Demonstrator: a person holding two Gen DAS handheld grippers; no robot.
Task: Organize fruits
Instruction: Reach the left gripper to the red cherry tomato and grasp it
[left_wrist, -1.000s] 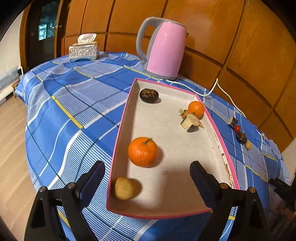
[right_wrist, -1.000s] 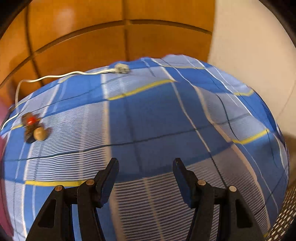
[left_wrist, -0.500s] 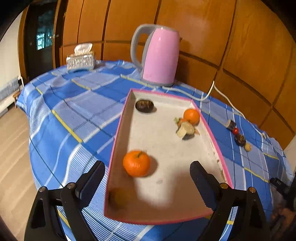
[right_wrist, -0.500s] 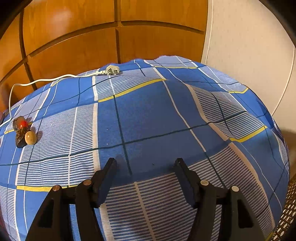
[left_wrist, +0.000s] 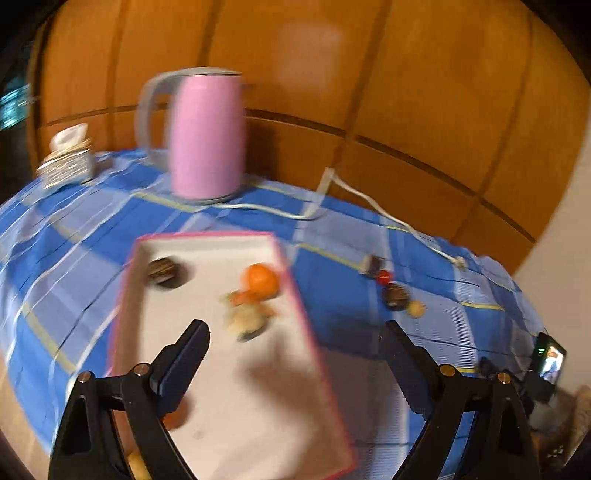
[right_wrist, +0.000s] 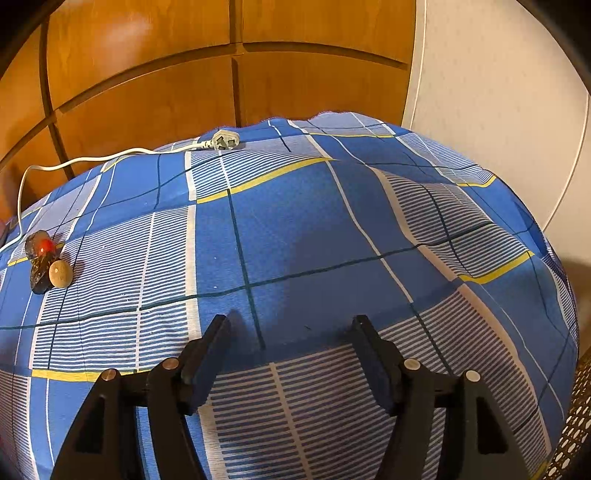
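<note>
Swung rightward off the near orange, the empty left claw (left_wrist: 295, 354) hangs spread over the pink-rimmed tray (left_wrist: 295, 288) holding sorted fruit, while the right claw (right_wrist: 290, 343), jaws opening on nothing, waits above the tabletop (right_wrist: 295, 229), apparently for the stray fruits (right_wrist: 48, 266) nearby.

free: bare cloth (right_wrist: 295, 240) ahead | obstacles: kettle (left_wrist: 207, 136), cord (left_wrist: 388, 218) behind tray (left_wrist: 295, 291)

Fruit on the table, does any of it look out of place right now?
Yes. A small cluster of fruit pieces lies loose on the blue checked tablecloth, outside the pink-rimmed tray where the other fruit sits. The kettle's plug also lies unplugged on the cloth by the wall.
</note>
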